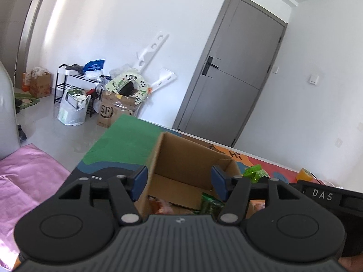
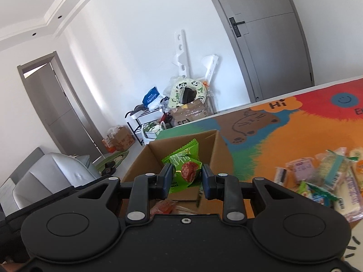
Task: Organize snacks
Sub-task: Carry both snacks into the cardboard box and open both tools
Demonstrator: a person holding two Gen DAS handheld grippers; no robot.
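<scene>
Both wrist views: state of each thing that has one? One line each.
cardboard box: open, upright, a few snacks inside
green snack packet: sealed, between the right tongs over the box, touching one pad; grip unclear
left tongs: open, empty, over the box
loose snack pile: on the mat right of the box, unsorted
grey door: closed

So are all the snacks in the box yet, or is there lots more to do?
Not yet. A few snacks already lie in the cardboard box, like a red packet. The right hand-held gripper holds a green snack packet over the box. The left hand-held gripper is open and empty. A pile of snacks still waits on the colourful mat.
</scene>
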